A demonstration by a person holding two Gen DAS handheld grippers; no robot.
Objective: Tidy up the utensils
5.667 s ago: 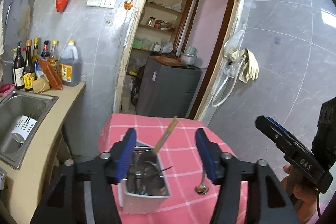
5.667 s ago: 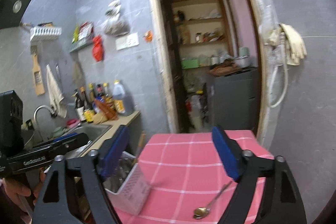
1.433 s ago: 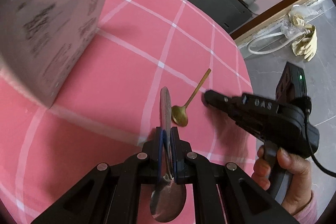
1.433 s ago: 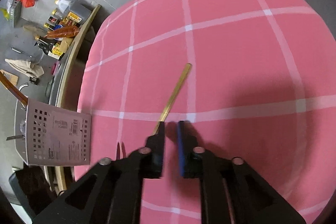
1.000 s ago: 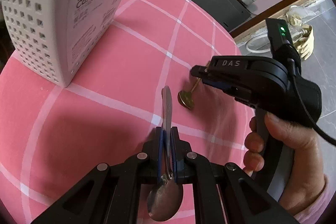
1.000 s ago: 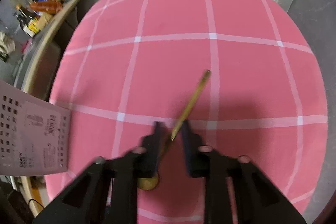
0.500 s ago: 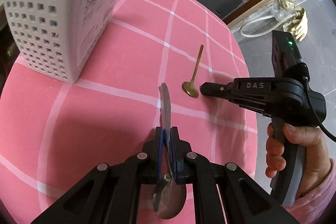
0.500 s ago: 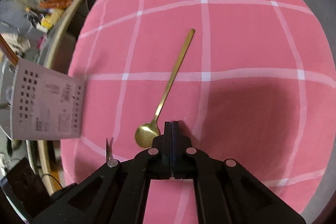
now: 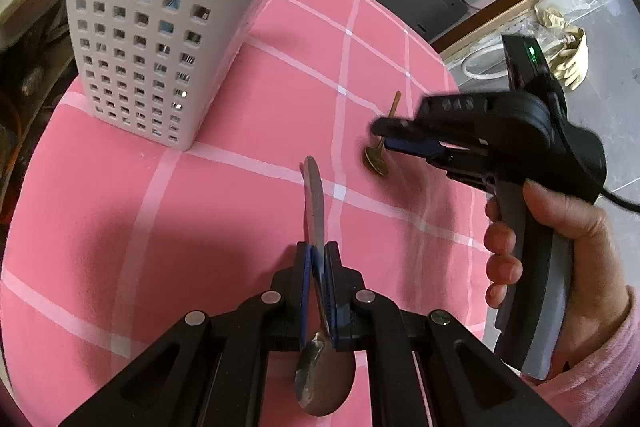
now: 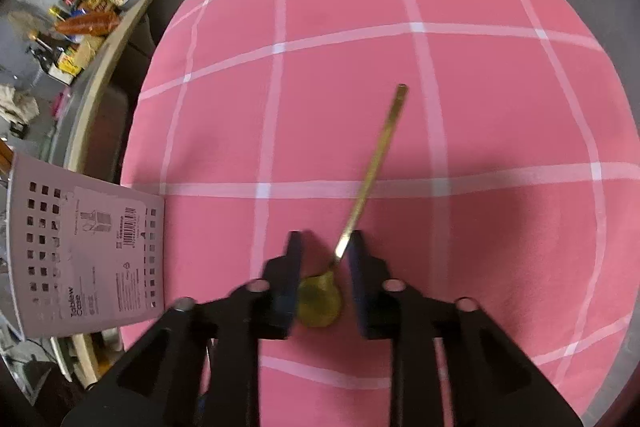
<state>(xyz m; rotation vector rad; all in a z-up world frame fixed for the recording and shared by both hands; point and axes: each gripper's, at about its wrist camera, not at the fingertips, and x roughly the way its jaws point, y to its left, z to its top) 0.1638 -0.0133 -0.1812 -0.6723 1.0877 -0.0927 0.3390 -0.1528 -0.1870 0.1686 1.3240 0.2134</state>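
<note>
Pink tablecloth open beyond gold spoon; basket at edge.

A gold spoon lies flat on the pink checked counter, its slim straight handle running up and to the right, its round bowl nearest the camera, between the opening jaws of the right hand-held gripper, which do not press on it. A silver spoon is clamped by its handle in the closed left hand-held gripper, bowl toward the camera, handle tip pointing out over the counter. A white perforated utensil holder (its label reads "Tablew Case") stands upright at the counter's left edge, well apart from the gold spoon.
</note>
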